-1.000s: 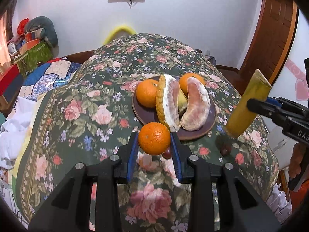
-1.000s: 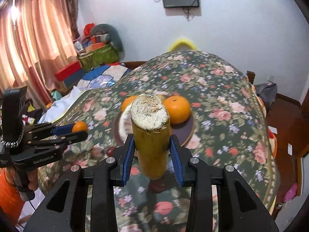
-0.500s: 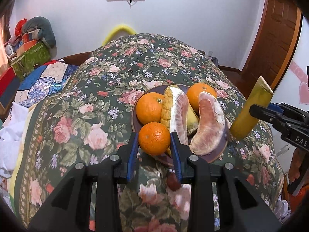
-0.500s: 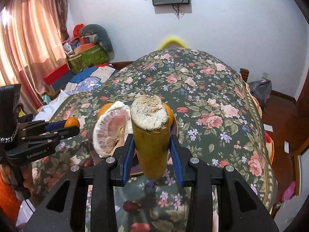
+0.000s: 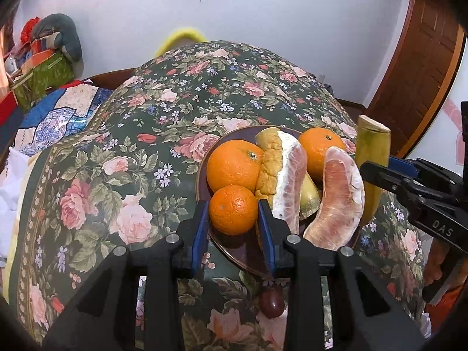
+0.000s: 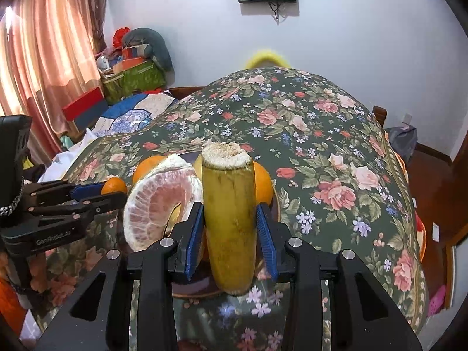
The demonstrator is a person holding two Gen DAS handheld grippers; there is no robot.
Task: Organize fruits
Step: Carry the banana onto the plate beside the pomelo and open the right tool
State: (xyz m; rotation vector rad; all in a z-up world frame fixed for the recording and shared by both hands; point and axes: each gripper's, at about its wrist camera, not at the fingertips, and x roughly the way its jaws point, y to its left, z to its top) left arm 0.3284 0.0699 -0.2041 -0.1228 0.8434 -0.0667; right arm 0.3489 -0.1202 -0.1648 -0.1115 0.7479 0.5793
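My left gripper (image 5: 234, 228) is shut on a small orange (image 5: 233, 209) and holds it over the near left of a brown plate (image 5: 234, 254). The plate holds two oranges (image 5: 232, 165), a peeled pomelo wedge (image 5: 339, 201) and a pomelo piece with rind (image 5: 280, 175). My right gripper (image 6: 231, 234) is shut on a yellow-green sugarcane piece (image 6: 229, 213), upright over the plate's near right edge (image 6: 190, 291). The cane (image 5: 373, 158) and right gripper (image 5: 409, 187) also show in the left wrist view. The left gripper (image 6: 96, 196) shows in the right wrist view.
The table has a dark green floral cloth (image 5: 131, 175). A dark red grape-like fruit (image 5: 272, 302) lies on the cloth just before the plate. A bed with quilts and boxes (image 6: 125, 87) stands to the left, a wooden door (image 5: 424, 58) to the right.
Both grippers have moved forward toward the plate. The small orange is now over the plate's near left part, and the cane stands at its right edge.
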